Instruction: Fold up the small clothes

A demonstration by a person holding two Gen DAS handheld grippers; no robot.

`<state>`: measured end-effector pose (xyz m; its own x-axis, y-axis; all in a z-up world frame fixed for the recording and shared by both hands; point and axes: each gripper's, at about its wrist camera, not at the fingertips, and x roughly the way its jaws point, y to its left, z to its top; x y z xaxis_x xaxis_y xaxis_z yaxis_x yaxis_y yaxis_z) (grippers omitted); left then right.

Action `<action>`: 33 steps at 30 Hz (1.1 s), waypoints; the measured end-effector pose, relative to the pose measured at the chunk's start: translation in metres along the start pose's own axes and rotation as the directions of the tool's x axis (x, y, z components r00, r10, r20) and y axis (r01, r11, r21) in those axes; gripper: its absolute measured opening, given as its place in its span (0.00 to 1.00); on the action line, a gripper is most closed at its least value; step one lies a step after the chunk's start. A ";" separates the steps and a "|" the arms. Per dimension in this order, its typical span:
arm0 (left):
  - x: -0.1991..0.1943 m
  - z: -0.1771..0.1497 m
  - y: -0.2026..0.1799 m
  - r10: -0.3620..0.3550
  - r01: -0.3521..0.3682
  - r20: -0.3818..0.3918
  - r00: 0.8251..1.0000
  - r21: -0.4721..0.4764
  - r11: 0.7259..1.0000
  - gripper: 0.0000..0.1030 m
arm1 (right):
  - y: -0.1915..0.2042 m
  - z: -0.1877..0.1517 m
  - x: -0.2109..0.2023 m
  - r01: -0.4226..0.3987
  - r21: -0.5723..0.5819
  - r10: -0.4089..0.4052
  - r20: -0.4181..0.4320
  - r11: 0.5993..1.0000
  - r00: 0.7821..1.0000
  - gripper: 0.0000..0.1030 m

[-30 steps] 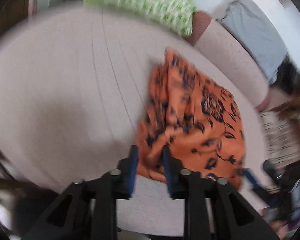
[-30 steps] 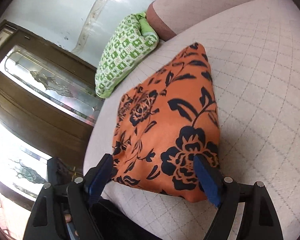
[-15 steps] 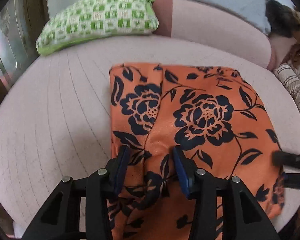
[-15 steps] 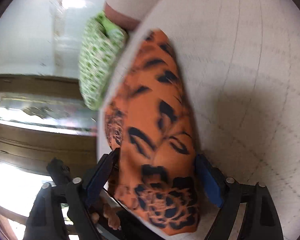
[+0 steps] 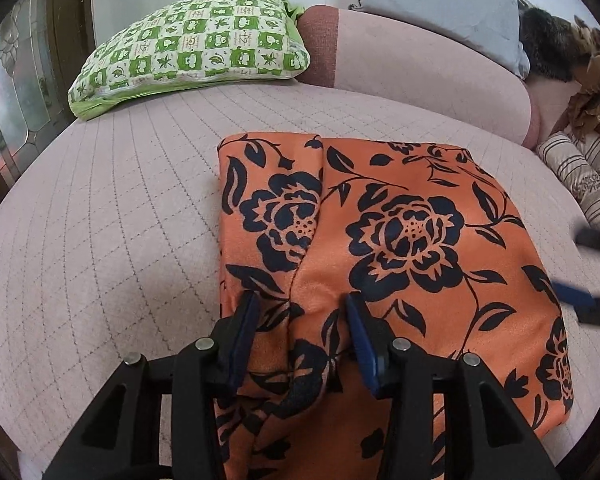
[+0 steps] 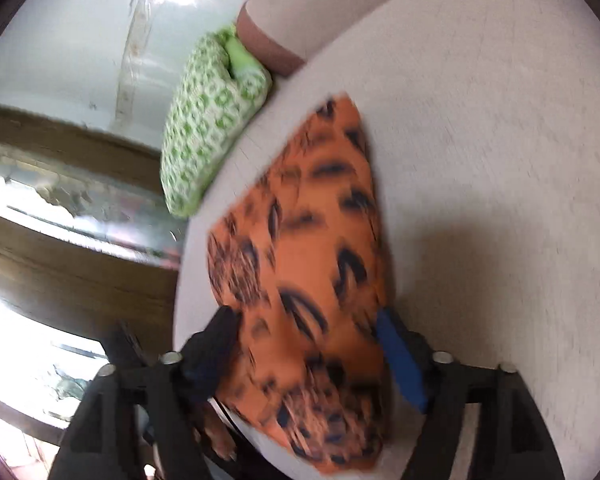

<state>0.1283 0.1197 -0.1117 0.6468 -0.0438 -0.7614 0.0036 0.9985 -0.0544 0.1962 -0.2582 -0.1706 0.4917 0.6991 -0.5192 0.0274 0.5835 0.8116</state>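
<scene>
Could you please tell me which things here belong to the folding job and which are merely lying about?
Job: orange cloth with black flowers; left tool; right tool.

Lying about: green-and-white checked pillow; grey cushion; striped beige cushion; pink quilted bed.

A pale quilted bed was seen — an orange floral garment spread ahead of the tool, a green checked pillow laid beyond.
</scene>
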 end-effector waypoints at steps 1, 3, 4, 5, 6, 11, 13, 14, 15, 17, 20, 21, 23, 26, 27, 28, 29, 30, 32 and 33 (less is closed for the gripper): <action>0.000 0.000 0.001 -0.007 0.007 0.002 1.000 -0.004 1.000 0.46 | -0.004 0.011 0.013 -0.004 0.022 0.004 -0.011 1.000 1.000 0.78; 0.000 0.000 0.003 -0.013 0.013 0.003 1.000 -0.009 1.000 0.46 | -0.010 0.020 0.040 0.005 0.047 -0.001 -0.096 0.999 0.995 0.74; 0.000 -0.001 0.004 -0.017 0.017 0.004 1.000 -0.007 1.000 0.46 | -0.010 0.019 0.047 0.033 0.044 -0.028 -0.117 0.998 0.993 0.43; 0.002 0.001 0.006 -0.019 0.019 0.003 1.000 -0.007 1.000 0.46 | 0.000 0.015 0.046 0.069 -0.001 -0.069 -0.084 0.998 0.994 0.38; 0.002 0.001 0.007 -0.023 0.023 0.004 1.000 -0.012 1.000 0.46 | 0.014 0.009 0.040 0.091 -0.073 -0.095 -0.049 0.993 0.994 0.34; 0.001 0.001 0.006 -0.027 0.027 0.005 1.000 -0.011 1.000 0.46 | -0.006 0.007 0.049 0.138 -0.019 -0.139 -0.061 0.990 0.988 0.49; 0.000 0.000 0.008 -0.041 0.041 0.007 0.999 -0.021 0.999 0.46 | 0.000 0.011 0.039 0.096 -0.023 -0.097 -0.032 0.995 0.995 0.56; 0.001 0.001 0.010 -0.049 0.049 0.005 0.999 -0.030 0.998 0.46 | 0.008 0.014 0.033 0.098 -0.052 -0.098 0.000 0.994 0.995 0.60; 0.001 0.001 0.011 -0.052 0.052 0.004 0.999 -0.038 0.998 0.46 | 0.012 0.018 0.031 0.090 -0.064 -0.089 0.016 0.994 0.996 0.72; 0.001 0.001 0.009 -0.047 0.047 0.004 0.999 -0.039 0.998 0.46 | 0.014 0.034 0.035 0.078 -0.047 -0.077 0.037 0.996 0.996 0.80; 0.001 0.001 0.009 -0.051 0.051 0.005 0.999 -0.038 0.998 0.46 | 0.002 0.061 0.064 0.082 0.013 -0.081 -0.027 0.997 0.996 0.75; 0.001 0.001 0.010 -0.054 0.055 0.005 0.999 -0.042 0.998 0.46 | 0.000 0.064 0.077 0.089 0.034 -0.086 -0.083 0.995 0.993 0.33; 0.002 0.002 0.012 -0.062 0.062 0.004 0.998 -0.049 0.997 0.45 | 0.030 0.055 0.064 0.153 -0.128 -0.156 -0.016 0.980 0.988 0.31; 0.002 0.003 0.010 -0.066 0.066 0.005 0.998 -0.057 0.996 0.45 | 0.040 0.047 0.063 0.254 -0.195 -0.252 0.038 0.947 0.967 0.30; 0.003 0.004 0.011 -0.068 0.068 0.006 0.998 -0.054 0.996 0.46 | 0.033 0.048 0.071 0.284 -0.181 -0.288 0.007 0.941 0.958 0.35; 0.001 0.004 0.012 -0.074 0.074 0.010 0.997 -0.054 0.996 0.46 | 0.029 0.049 0.072 0.285 -0.159 -0.289 -0.002 0.945 0.957 0.41; -0.003 0.004 0.015 -0.092 0.093 0.018 0.996 -0.059 0.994 0.46 | 0.033 0.048 0.061 0.271 -0.154 -0.269 0.031 0.950 0.963 0.45; -0.010 0.005 0.021 -0.122 0.124 0.029 0.992 -0.076 0.989 0.46 | 0.041 0.045 0.051 0.286 -0.185 -0.279 0.061 0.940 0.958 0.54; -0.030 0.008 0.041 -0.191 0.203 0.084 0.978 -0.160 0.966 0.46 | 0.067 0.036 0.030 0.362 -0.277 -0.327 0.166 0.890 0.930 0.58; -0.038 0.008 0.052 -0.214 0.232 0.106 0.971 -0.198 0.952 0.46 | 0.085 0.032 0.021 0.373 -0.329 -0.315 0.218 0.867 0.924 0.59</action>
<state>0.1098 0.1731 -0.0804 0.7081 -0.2529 -0.6592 0.0019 0.9344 -0.3563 0.2368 -0.2078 -0.1040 0.6350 0.3724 -0.6768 -0.0796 0.9030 0.4222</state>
